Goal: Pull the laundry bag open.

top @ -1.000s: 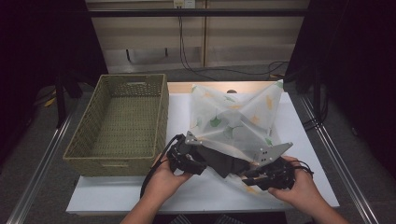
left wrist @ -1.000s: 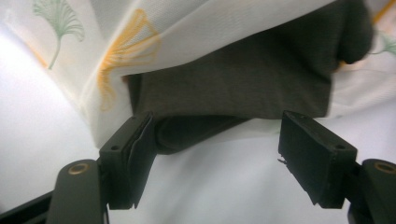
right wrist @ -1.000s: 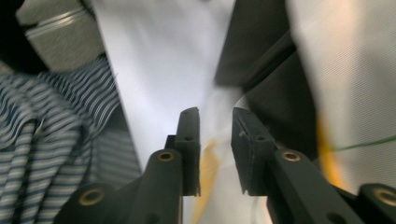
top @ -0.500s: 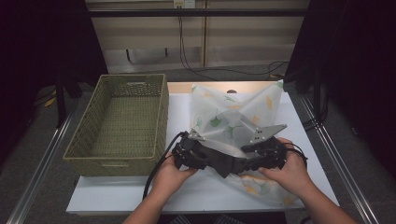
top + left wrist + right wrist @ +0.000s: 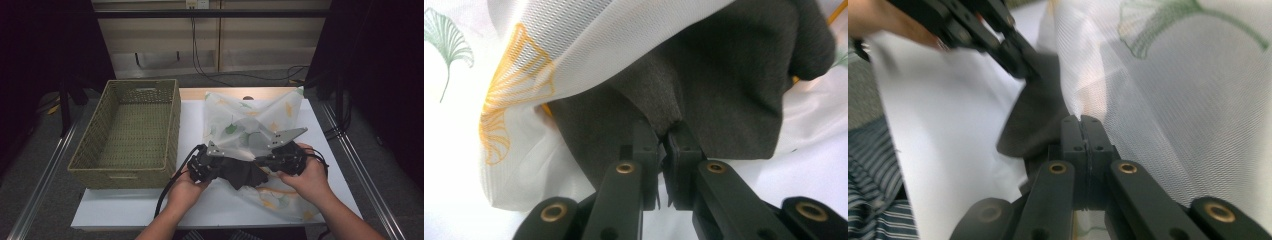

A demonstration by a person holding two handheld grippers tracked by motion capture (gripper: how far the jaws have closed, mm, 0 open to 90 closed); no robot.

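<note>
Now both claws are clamped. The left gripper point(image 5: 663, 135) has just closed its jaws on a fold of the dark grey cloth point(image 5: 704, 85), which spreads from it toward twelve o'clock under the white mesh bag point(image 5: 574, 45). The right gripper point(image 5: 1081, 125), jaws also just closed, pinches the bag's mesh edge, the cloth at its ten o'clock. On the white table point(image 5: 200, 115), the wicker basket point(image 5: 135, 125) sits at the grippers' nine o'clock.

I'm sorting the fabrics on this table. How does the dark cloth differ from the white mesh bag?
The dark cloth is plain charcoal and opaque; the mesh bag is white, see-through and printed with green and yellow leaves. The cloth is small and bunched; the bag is far larger and spread out. The left gripper pinches the cloth; the right gripper is shut at the bag's edge. Both are soft fabric.
</note>
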